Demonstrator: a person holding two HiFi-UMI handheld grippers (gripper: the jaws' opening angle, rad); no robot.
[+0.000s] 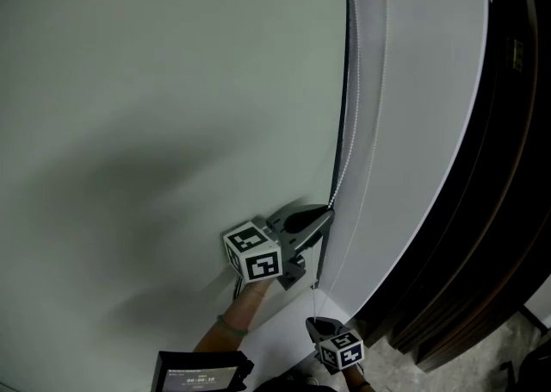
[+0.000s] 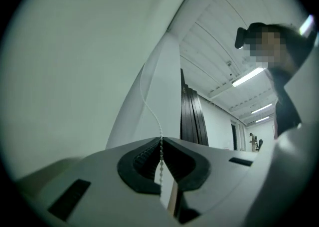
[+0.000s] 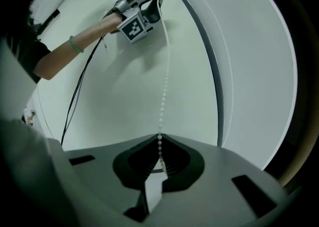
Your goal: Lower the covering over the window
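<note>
Left gripper (image 1: 325,212) and right gripper (image 1: 315,323) both clenched on bead chain (image 1: 341,158); roller blind (image 1: 422,80) looks largely lowered, remaining travel unclear.

Left gripper (image 1: 330,210) above right gripper (image 1: 312,321), apparently along chain (image 3: 163,96).

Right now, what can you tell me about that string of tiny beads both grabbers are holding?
The bead chain is a thin white string of small round beads, plastic by the look. It hangs in front of the pale wall, beside the white blind. The left gripper is shut on it higher up and the right gripper lower down, and the stretch between them runs nearly straight. Above the left gripper it bends a little. Its top end is out of sight.
</note>
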